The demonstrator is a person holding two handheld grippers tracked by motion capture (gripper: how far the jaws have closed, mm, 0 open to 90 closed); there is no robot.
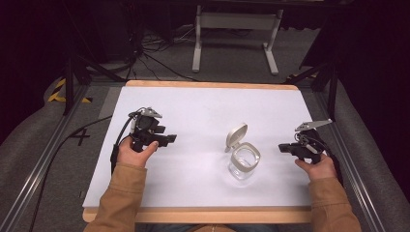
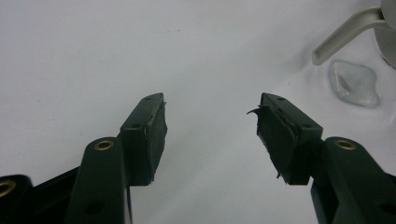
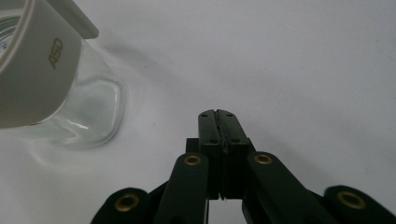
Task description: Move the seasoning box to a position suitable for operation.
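A clear glass jar [image 1: 243,163] with a pale grey collar and a flipped-up lid [image 1: 236,135] stands right of the table's middle. In the right gripper view the jar [image 3: 70,109] sits at the upper left, its collar marked ASD. My left gripper [image 1: 170,139] hovers over the left of the table, jaws wide apart and empty; its own view [image 2: 211,122] catches the lid [image 2: 348,35] at the top right. My right gripper [image 1: 282,147] is right of the jar, apart from it, with its jaws [image 3: 218,114] pressed together on nothing.
The white tabletop [image 1: 203,111] has a wooden rim [image 1: 212,85] at the far edge. Metal rails [image 1: 48,145] run along both sides. A white frame [image 1: 237,29] and cables lie on the floor beyond.
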